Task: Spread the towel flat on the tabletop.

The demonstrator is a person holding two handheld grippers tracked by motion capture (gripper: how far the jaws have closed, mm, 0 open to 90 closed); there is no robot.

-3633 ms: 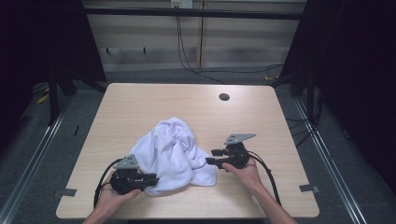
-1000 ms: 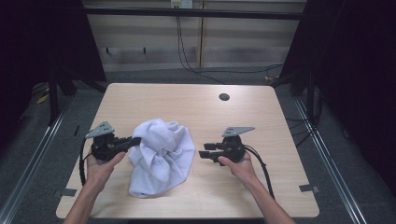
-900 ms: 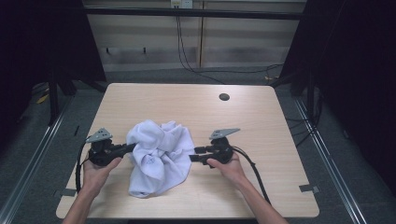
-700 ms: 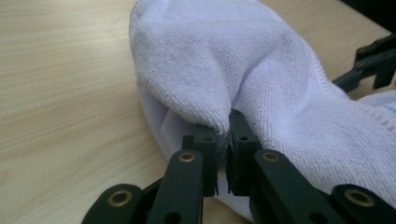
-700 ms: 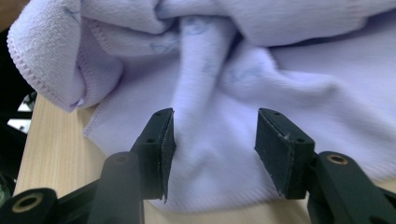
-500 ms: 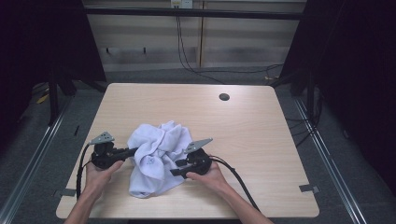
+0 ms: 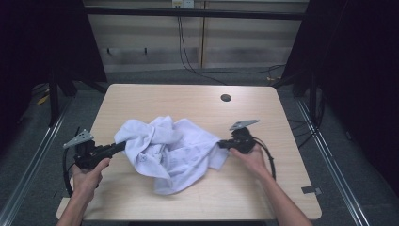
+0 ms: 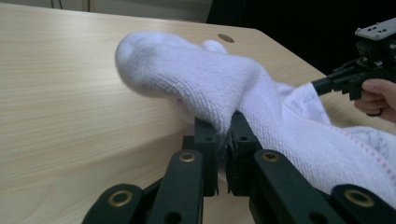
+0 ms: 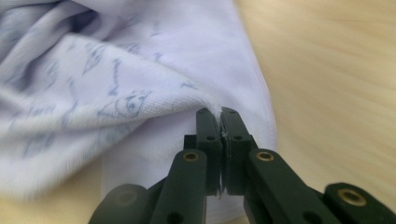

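White towel [image 7: 169, 150] lies crumpled mid-tabletop [image 7: 188, 96], stretched between both claws. Left claw [image 7: 120, 146] clamped on the towel's left edge, fabric pinched between its jaws. Right claw [image 7: 222, 145] has just been closing and now pinches the towel's right edge.

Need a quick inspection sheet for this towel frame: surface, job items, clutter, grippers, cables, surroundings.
Surface: light wood table, round hole near the far edge.
Job's things: white towel, crumpled, stretched between both grippers.
Clutter: nothing seen.
Grippers: left gripper shut on a thick fold at the towel's left end; right gripper has just closed on a thin edge at its right side.
Cables: one trails from each gripper; wall cables hang behind the table.
Surroundings: dark curtains, grey floor, metal rails either side.
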